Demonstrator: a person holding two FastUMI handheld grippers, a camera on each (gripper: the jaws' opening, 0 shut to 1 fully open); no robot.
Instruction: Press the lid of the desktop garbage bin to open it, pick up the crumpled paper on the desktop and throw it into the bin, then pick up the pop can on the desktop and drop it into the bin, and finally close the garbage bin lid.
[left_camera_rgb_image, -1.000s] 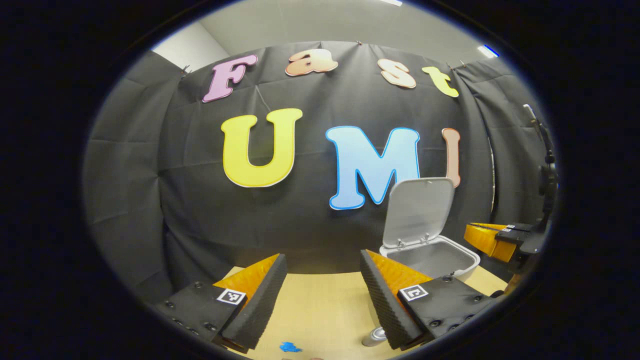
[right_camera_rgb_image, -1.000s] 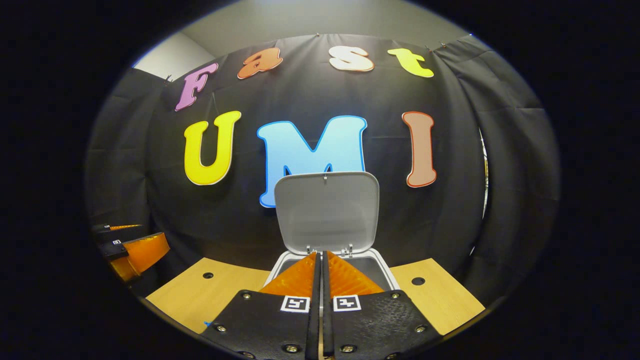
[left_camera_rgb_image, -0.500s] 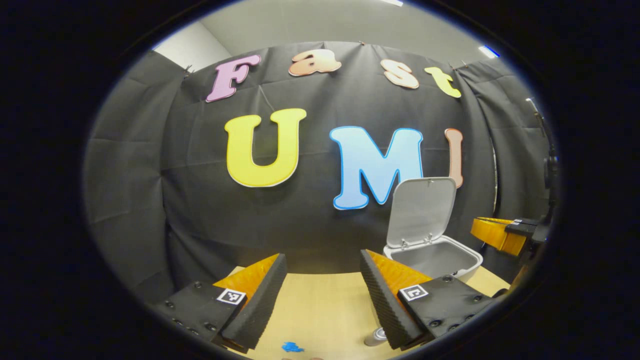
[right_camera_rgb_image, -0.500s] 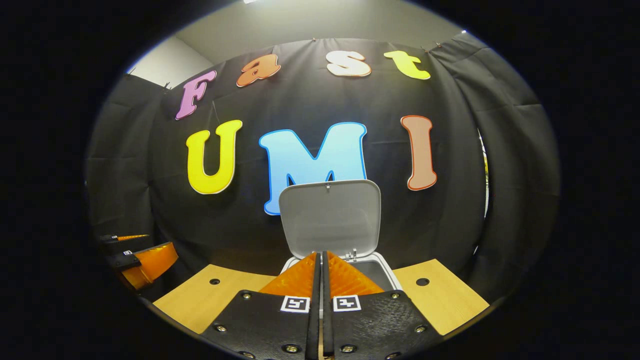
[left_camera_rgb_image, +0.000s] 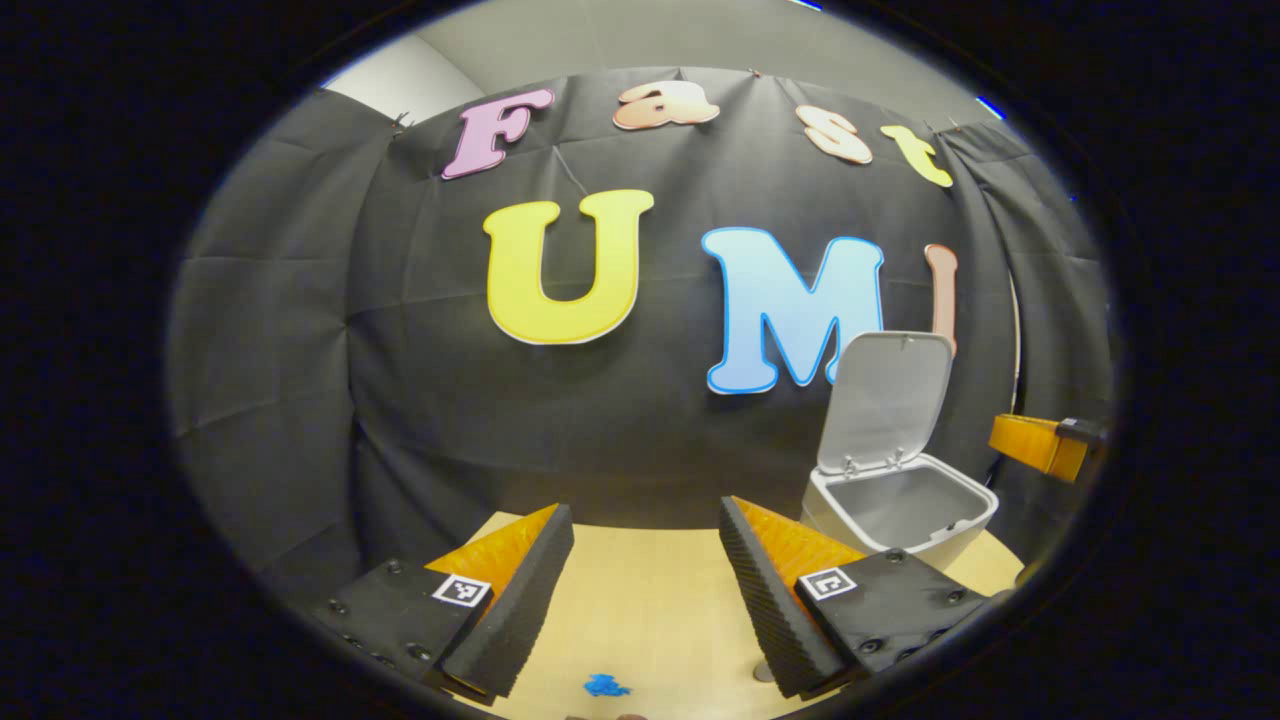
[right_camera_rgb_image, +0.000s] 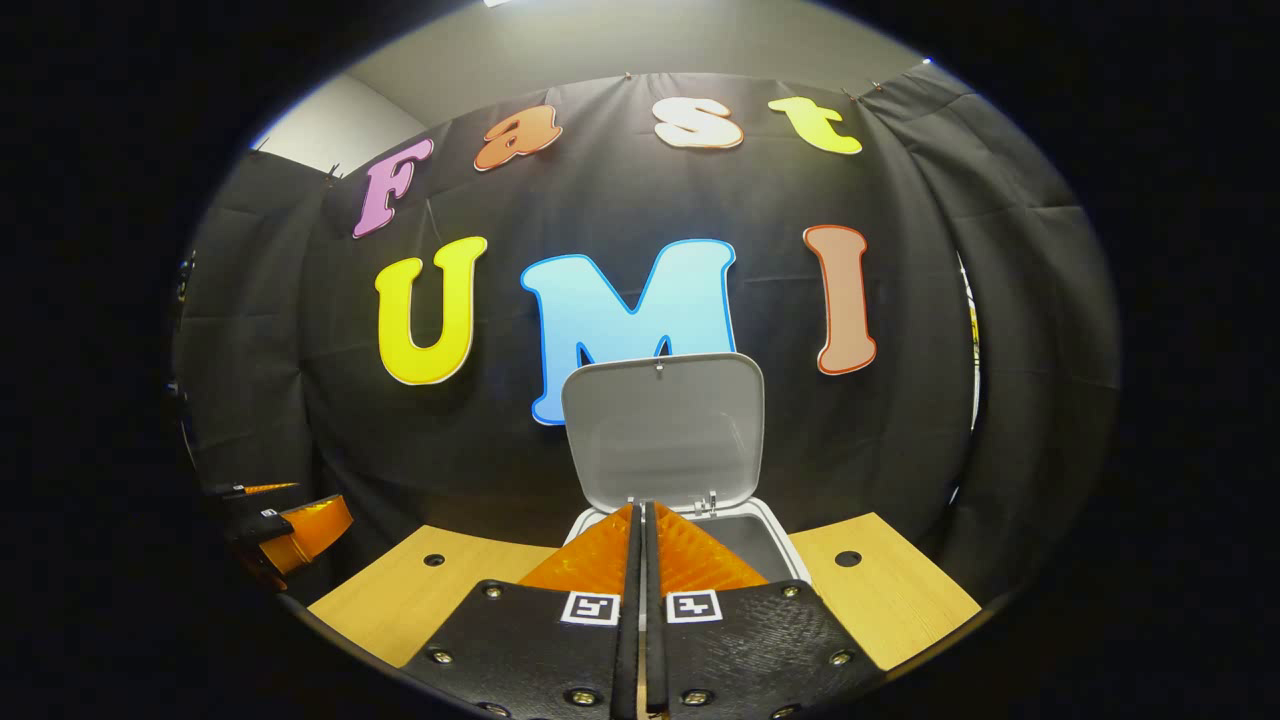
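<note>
Directly ahead of right hand-held gripper (right_camera_rgb_image: 642, 520), open bin (right_camera_rgb_image: 775, 540), lid (right_camera_rgb_image: 663, 430) upright

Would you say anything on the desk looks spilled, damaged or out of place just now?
Nothing stands out. The garbage bin stands upright on the desk with its lid raised, as the task needs.

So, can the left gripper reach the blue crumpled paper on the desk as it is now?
Probably yes. The left gripper is open, and the blue crumpled paper lies on the bare desk below its fingers, nothing between.
</note>
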